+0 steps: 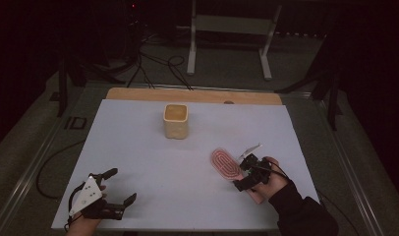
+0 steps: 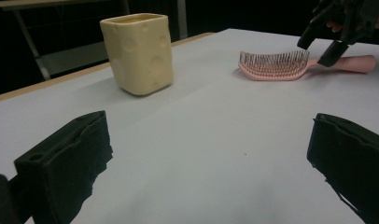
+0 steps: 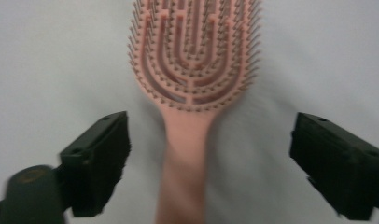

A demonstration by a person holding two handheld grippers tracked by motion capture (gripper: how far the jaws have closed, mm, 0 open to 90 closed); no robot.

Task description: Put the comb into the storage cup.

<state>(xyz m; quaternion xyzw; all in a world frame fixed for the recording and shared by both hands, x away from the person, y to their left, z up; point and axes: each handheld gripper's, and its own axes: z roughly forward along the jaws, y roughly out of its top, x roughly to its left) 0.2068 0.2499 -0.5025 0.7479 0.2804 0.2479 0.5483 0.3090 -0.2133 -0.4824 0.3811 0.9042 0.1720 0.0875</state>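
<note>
A pink hairbrush (image 1: 224,163) lies bristles up on the white table sheet (image 1: 153,162) at the right, its handle pointing toward the person. My right gripper (image 1: 241,173) hangs over that handle, open. In the right gripper view the handle of the hairbrush (image 3: 185,154) runs between the two black jaws, with clear gaps on both sides of my right gripper (image 3: 211,140). My left gripper (image 1: 124,185) rests near the front left of the sheet, open, with nothing between its jaws (image 2: 208,158). From there the hairbrush (image 2: 274,65) and the right gripper (image 2: 320,49) show at the far right.
A cream square cup (image 1: 176,121) stands upright at the back middle of the sheet; the cup (image 2: 138,53) also appears in the left gripper view. A wooden strip (image 1: 192,95) edges the far side. Cables and a metal frame (image 1: 229,29) lie on the floor beyond.
</note>
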